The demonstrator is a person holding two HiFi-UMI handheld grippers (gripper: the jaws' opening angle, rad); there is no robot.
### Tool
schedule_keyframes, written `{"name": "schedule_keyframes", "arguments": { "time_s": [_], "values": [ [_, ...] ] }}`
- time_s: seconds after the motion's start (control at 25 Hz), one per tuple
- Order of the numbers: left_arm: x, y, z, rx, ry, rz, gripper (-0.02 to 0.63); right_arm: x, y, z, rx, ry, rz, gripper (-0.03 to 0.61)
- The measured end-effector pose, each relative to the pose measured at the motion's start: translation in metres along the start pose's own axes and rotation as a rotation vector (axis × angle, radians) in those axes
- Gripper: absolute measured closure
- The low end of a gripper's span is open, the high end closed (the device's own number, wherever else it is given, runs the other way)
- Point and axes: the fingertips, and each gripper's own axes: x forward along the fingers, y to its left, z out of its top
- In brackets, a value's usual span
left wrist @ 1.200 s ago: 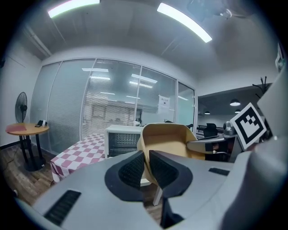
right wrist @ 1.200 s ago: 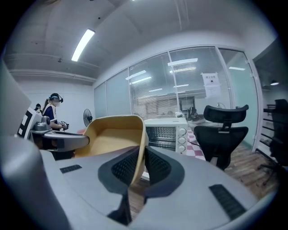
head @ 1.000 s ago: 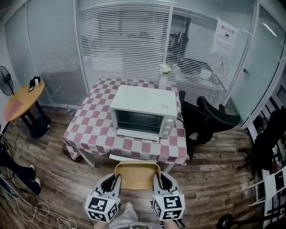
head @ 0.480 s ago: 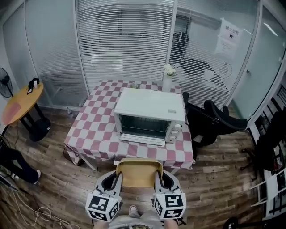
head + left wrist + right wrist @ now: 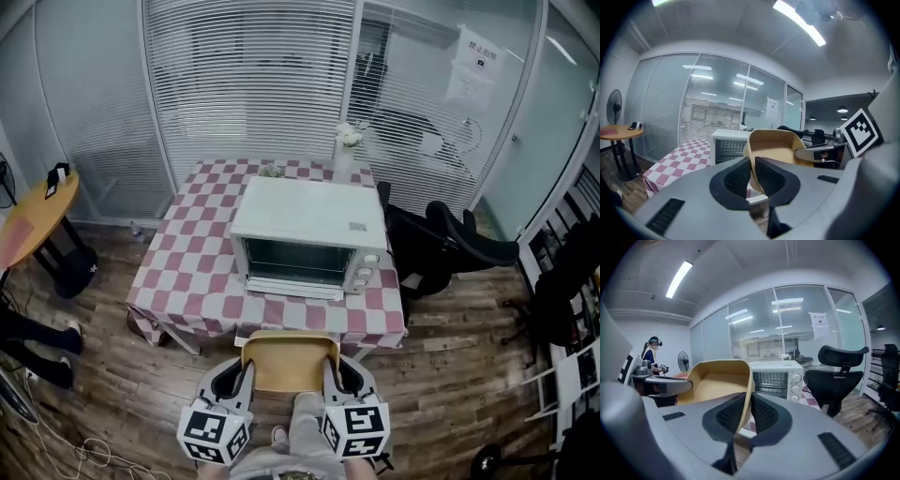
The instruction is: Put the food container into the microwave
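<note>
Carrying step: food container held aloft short of the desk, left gripper and right gripper each pinching a side wall. Next, probably: approach the apparently closed microwave and open it.

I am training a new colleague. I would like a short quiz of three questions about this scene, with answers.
1. True or false: the food container is already inside the microwave.
2. The microwave stands on: A) the checkered table; B) the floor; C) the black chair.
3. How many grippers are shut on the container?
Key: 1 false; 2 A; 3 two: left gripper and right gripper, one per side wall.
</note>
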Motion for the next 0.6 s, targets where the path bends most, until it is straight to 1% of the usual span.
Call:
{"name": "schedule_keyframes", "arguments": {
  "time_s": [0.28,0.6],
  "values": [
    [0.026,0.011,0.009,-0.004,0.0,0.006,0.575,0.027,-0.011,0.011,0.004,-0.001,0.01,0.557],
    [0.069,0.037,0.031,0.003,-0.005,0.027,0.575,0.08,-0.023,0.035,-0.005,-0.003,0.038,0.557]
  ]
}}
